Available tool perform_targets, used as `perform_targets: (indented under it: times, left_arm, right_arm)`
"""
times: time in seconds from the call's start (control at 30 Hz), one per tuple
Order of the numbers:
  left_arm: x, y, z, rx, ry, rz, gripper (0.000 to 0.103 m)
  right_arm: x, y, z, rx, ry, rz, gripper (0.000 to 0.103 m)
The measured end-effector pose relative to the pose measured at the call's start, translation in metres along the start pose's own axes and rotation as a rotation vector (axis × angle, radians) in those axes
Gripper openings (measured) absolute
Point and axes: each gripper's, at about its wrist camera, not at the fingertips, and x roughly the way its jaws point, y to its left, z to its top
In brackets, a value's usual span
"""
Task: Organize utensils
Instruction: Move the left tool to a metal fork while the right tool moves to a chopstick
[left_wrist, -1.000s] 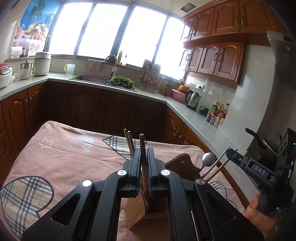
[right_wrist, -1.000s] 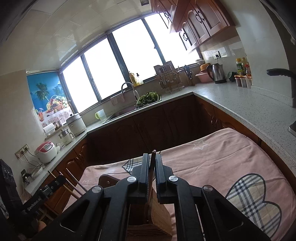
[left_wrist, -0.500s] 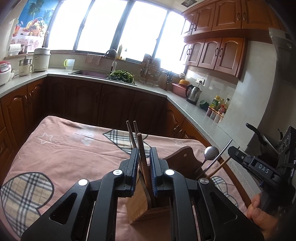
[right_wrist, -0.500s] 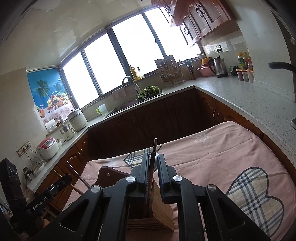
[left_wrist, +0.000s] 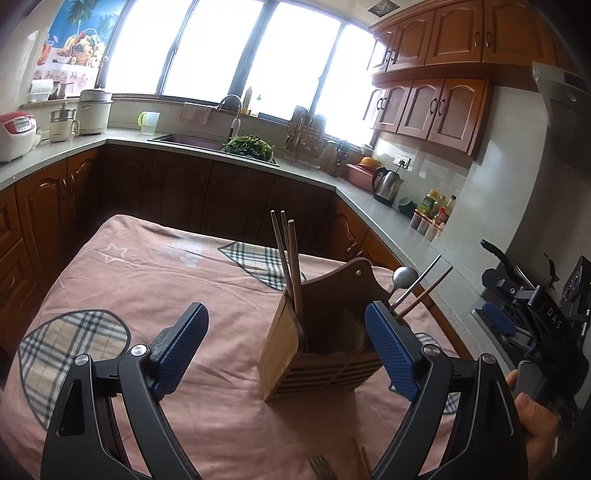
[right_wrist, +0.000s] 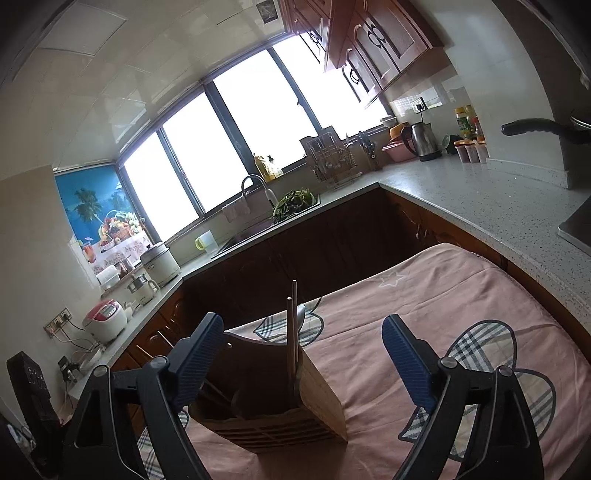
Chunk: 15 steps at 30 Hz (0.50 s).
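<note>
In the left wrist view, the left gripper (left_wrist: 286, 345) is seen with its jaws opening, spread wide, and nothing is pinched between the blue pads (left_wrist: 391, 350). The wooden utensil holder (left_wrist: 321, 332) stands on the pink tablecloth (left_wrist: 155, 266) just ahead, between the pads but not touched by them. Three chopsticks (left_wrist: 290, 254) are stood upright in its near-left compartment; a spoon (left_wrist: 404, 275) and further sticks are leaned out at its far right. A fork (left_wrist: 321, 469) is partly seen at the bottom edge, still on the cloth.

In the right wrist view, the right gripper (right_wrist: 303, 363) is likewise opening, empty, with the holder (right_wrist: 280, 402) between its pads.

The release is judged complete; both grippers are best drawn straight back so the upright sticks are not knocked, before the remaining fork is fetched.
</note>
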Motion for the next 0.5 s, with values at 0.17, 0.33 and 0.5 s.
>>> perform_targets:
  times: [0.17, 0.33, 0.5]
  left_arm:
    - [-0.017, 0.005, -0.026, 0.001, 0.062, 0.005, 0.089]
    - [-0.034, 0.007, -0.051, -0.006, 0.121, 0.005, 0.089]
    - [-0.050, 0.008, -0.076, -0.001, 0.166, 0.007, 0.089]
  right_arm:
    - [-0.026, 0.002, -0.017, -0.007, 0.038, 0.014, 0.092]
    - [-0.054, 0.003, -0.039, -0.021, 0.079, 0.020, 0.092]
    - [-0.077, -0.001, -0.061, -0.013, 0.123, 0.018, 0.092]
